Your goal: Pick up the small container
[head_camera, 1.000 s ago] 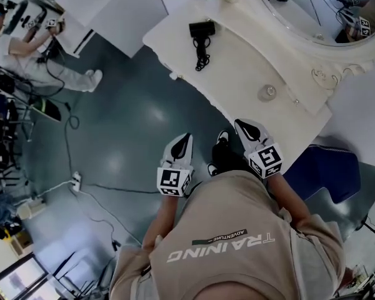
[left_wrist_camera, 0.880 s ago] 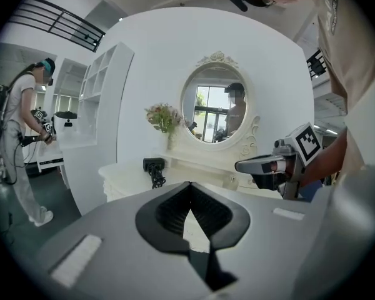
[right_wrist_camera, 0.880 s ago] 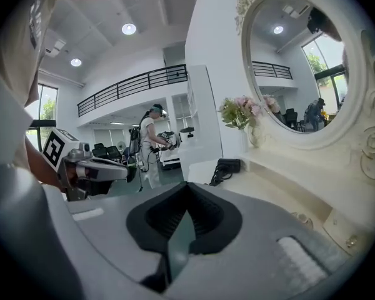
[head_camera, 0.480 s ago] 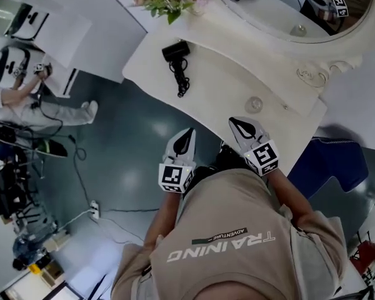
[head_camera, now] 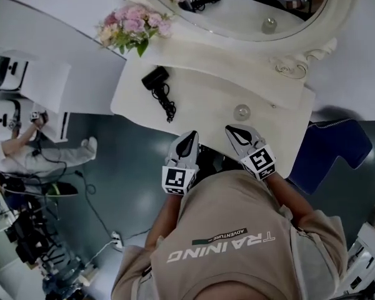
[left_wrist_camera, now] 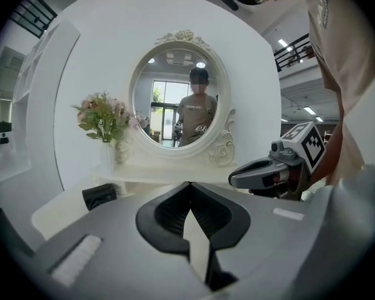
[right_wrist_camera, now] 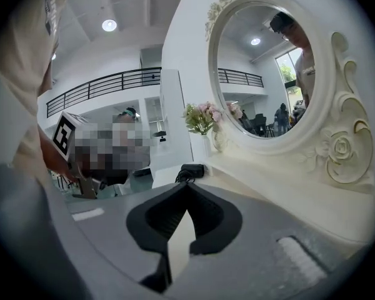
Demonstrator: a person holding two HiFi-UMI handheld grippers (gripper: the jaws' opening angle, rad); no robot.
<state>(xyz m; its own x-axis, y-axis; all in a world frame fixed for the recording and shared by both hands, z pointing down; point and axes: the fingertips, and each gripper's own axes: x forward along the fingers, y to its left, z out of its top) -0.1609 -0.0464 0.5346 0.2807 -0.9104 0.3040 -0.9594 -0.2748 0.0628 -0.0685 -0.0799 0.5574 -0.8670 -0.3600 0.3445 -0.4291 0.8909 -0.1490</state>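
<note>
The small container [head_camera: 242, 112], a round clear jar with a lid, stands on the white vanity table [head_camera: 200, 102] toward its right side. My right gripper [head_camera: 230, 129] is just in front of it, over the table's front edge, shut with nothing in it. My left gripper [head_camera: 190, 135] hovers to the left at the same edge, also shut and empty. In the left gripper view the jaws [left_wrist_camera: 189, 184] meet at the tip, and the right gripper [left_wrist_camera: 232, 179] shows at the right. Neither gripper view shows the container.
A black hair dryer [head_camera: 157, 80] with its cord lies on the table's left part. A vase of pink flowers [head_camera: 132, 27] stands at the back left, below the oval mirror [head_camera: 237, 8]. A blue seat [head_camera: 328, 149] is at the right. A person sits far left [head_camera: 25, 158].
The head view has swung up toward the vanity, so the table and mirror sit lower and nearer. Both grippers have come up to the table's front edge, still shut.
</note>
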